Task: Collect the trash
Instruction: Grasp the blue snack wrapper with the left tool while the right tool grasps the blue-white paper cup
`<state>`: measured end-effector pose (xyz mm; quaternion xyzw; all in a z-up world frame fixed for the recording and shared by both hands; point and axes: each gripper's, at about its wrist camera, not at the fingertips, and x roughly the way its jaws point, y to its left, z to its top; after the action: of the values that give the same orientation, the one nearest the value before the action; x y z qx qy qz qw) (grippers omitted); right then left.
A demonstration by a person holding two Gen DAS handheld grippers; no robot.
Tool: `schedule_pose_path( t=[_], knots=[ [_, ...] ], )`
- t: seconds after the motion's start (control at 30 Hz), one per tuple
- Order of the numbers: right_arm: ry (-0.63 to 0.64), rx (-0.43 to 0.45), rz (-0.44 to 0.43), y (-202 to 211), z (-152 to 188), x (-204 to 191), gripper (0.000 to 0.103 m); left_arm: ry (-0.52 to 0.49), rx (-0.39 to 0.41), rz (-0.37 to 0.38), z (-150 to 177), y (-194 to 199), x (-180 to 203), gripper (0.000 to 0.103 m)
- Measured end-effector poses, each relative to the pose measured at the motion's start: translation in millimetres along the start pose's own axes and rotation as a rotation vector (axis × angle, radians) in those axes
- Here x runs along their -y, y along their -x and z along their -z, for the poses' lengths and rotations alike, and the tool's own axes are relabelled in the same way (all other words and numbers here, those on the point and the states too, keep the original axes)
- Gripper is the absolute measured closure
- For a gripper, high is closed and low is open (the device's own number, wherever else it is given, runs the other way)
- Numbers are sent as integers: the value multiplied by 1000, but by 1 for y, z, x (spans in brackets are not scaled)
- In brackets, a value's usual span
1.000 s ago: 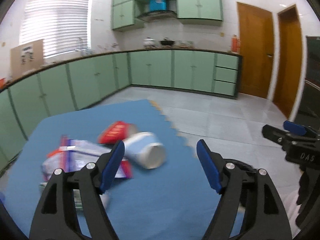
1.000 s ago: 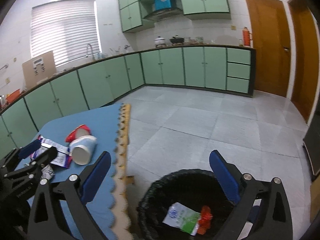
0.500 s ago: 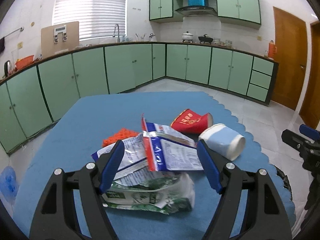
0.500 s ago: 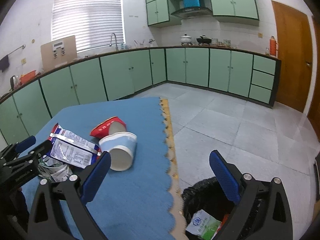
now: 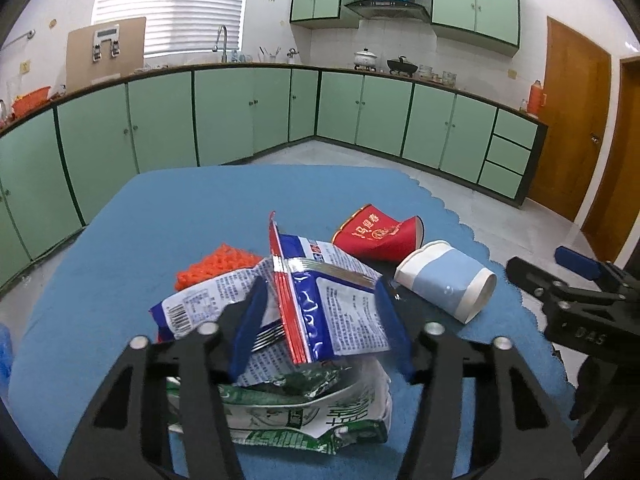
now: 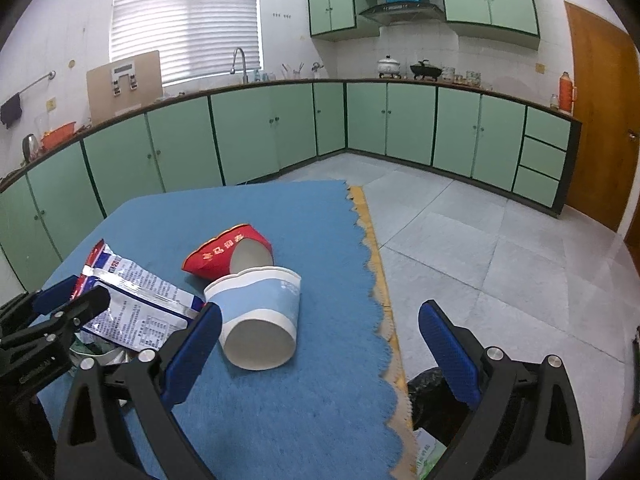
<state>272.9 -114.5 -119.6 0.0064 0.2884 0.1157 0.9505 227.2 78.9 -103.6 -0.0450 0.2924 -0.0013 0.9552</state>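
Observation:
A blue-and-white foil wrapper (image 5: 336, 300) stands on a pile of trash on the blue mat (image 5: 180, 208). Under it lies a green-and-white bag (image 5: 300, 412), and an orange mesh scrap (image 5: 216, 264) lies behind. My left gripper (image 5: 320, 304) straddles the wrapper; its jaws are closing, the pads at the wrapper's edges without squeezing it. A red paper cup (image 6: 224, 252) and a light-blue paper cup (image 6: 260, 312) lie on their sides. My right gripper (image 6: 320, 312) stands wide open, its left finger beside the light-blue cup, holding nothing.
A black-lined trash bin (image 6: 432, 400) sits on the floor just past the mat's scalloped right edge, under my right gripper. Green cabinets (image 6: 248, 136) line the walls behind. Grey floor tiles (image 6: 480, 248) stretch to the right.
Both views swung left, away from the bin and onto the trash pile. My left gripper came down over the wrapper and its jaws narrowed. The right gripper drew near the light-blue cup.

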Motion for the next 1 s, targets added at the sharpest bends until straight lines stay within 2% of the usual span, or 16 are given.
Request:
schedule_pose_path(
  t=[0.1,0.2,0.43,0.67,0.77,0.83,0.93,1.0],
  knots=[
    [11,-14,-11,-7,-1,-5,7,14,-4,20,2,-2,-1,72],
    [20,-31,-24,-14,-2,-11,7,26,-9,36,3,-5,-2,81],
    [34,-87,-36,-34,-3,-20,7,47,-14,38,7,-10,-10,82],
    [23,-159,-42,-54,-4,-23,10,61,-35,47,5,-16,-12,78],
    [18,-200,-57,-63,-3,-24,15,50,-43,48,5,-18,-8,76],
    [7,-222,-76,-67,-1,-23,24,48,-46,50,4,-19,-7,76],
    [-13,-241,-122,-69,0,-23,46,54,-53,52,2,-21,-7,76],
    [-5,-232,-128,-67,0,-25,48,52,-52,52,1,-21,-6,77]
  ],
)
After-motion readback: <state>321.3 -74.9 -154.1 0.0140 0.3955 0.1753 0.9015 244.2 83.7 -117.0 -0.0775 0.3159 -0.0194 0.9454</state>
